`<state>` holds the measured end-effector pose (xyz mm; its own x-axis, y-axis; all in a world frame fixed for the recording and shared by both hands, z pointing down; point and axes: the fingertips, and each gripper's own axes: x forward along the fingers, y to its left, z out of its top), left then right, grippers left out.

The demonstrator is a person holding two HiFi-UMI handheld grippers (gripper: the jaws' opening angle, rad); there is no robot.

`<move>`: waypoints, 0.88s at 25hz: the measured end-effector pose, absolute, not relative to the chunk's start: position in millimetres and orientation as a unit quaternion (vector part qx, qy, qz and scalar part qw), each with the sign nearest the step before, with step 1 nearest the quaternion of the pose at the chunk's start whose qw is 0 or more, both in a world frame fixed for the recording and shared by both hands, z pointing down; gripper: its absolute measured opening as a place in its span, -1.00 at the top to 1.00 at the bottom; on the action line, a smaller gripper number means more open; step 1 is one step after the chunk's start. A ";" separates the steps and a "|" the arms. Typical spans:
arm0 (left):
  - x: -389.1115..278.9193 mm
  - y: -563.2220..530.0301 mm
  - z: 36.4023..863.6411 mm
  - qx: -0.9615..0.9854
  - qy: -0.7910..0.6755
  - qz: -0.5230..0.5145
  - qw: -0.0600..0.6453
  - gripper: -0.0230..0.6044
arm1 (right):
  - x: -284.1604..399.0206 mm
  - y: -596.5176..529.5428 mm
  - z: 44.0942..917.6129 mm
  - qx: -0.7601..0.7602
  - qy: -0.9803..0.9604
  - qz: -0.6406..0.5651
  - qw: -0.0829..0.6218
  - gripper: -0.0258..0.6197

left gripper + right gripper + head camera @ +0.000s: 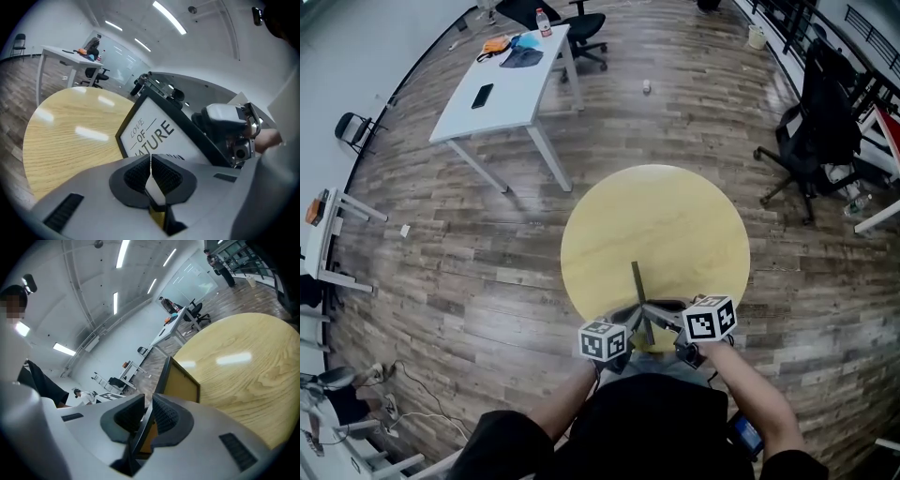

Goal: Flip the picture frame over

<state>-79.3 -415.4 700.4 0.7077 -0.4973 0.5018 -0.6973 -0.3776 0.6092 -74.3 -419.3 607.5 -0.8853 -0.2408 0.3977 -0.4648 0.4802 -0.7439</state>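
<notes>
A black picture frame [639,295] stands on edge near the front of the round yellow table [675,216]. In the head view it appears as a thin dark line. In the left gripper view its printed front [154,133], lettered "LOVE OF NATURE", faces me and leans back. The left gripper [151,161] is shut just before the frame's lower front; whether it touches is hidden. The right gripper [147,411] is shut on the frame's black edge, and the tan back [180,383] shows beyond its jaws. The head view has the left gripper [628,323] and the right gripper [667,317] on either side of the frame's near end.
A white desk [511,80] with a phone and small items stands at the far left on the wood floor. Black office chairs [820,122] are at the right, and another chair [581,23] is behind the desk. The table's far half [243,371] is bare wood.
</notes>
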 end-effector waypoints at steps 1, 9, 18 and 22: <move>-73.4 -415.9 695.0 0.828 -0.355 0.113 0.419 0.85 | -79.2 -416.4 607.7 0.201 -0.853 0.465 0.124 0.73; -42.9 -412.9 689.5 0.844 -0.313 0.113 0.421 0.85 | -70.0 -414.2 646.0 0.244 -0.825 0.496 0.117 0.73; -46.3 -408.2 707.3 0.840 -0.325 0.148 0.410 0.85 | -2.7 -420.1 680.4 0.313 -0.811 0.470 0.153 0.73; -46.5 -416.7 689.4 0.854 -0.339 0.147 0.365 0.85 | 14.4 -429.3 668.2 0.340 -0.820 0.434 0.155 0.73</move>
